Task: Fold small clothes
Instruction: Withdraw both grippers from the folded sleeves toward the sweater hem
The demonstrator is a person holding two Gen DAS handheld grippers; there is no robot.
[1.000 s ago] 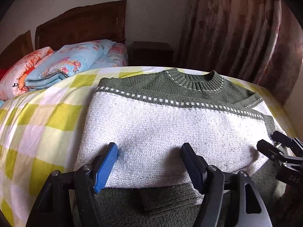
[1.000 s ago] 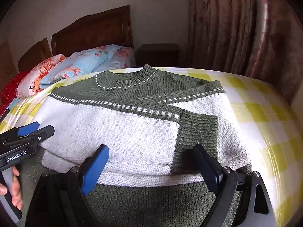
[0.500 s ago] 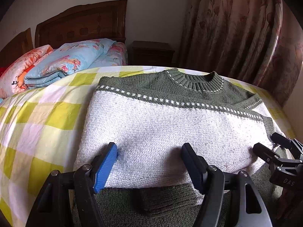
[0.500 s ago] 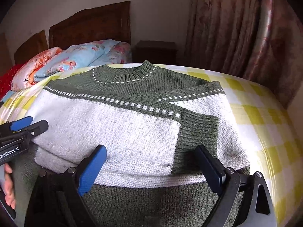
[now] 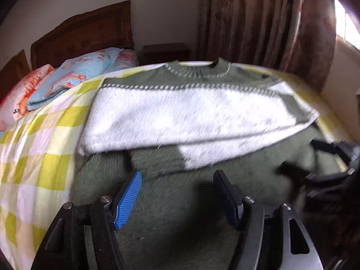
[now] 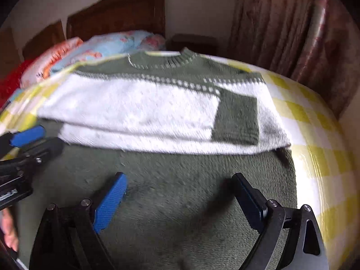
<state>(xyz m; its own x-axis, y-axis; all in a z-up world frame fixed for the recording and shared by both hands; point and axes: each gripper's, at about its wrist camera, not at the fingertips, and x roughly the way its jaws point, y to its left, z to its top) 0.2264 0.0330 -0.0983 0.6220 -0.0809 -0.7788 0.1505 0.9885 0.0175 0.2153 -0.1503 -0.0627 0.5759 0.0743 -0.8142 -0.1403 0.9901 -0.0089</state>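
Note:
A knitted sweater (image 5: 191, 112) lies flat on the bed, green at the collar, white across the chest, green below. Both sleeves are folded across the chest, and one green cuff (image 6: 236, 121) rests on the white band. My left gripper (image 5: 177, 175) is open over the green lower part (image 5: 180, 220), with only sweater fabric under the gap. My right gripper (image 6: 180, 177) is also open over the same green part (image 6: 180, 202), holding nothing. Each gripper shows in the other's view: the right gripper (image 5: 315, 157) at the right edge, the left gripper (image 6: 29, 137) at the left edge. Both pictures are blurred.
The bed carries a yellow-and-white checked sheet (image 5: 33, 168), also seen to the right of the sweater (image 6: 315, 146). Folded floral quilts (image 5: 74, 78) lie by the wooden headboard (image 5: 85, 31). A dark nightstand (image 5: 166, 51) and brown curtains (image 5: 258, 22) stand behind. A person's hand (image 6: 9, 231) holds the left gripper.
Both grippers have drawn back toward the sweater's near hem. The white band, earlier under the fingers, now lies ahead of them, and green fabric is beneath. Both stay open.

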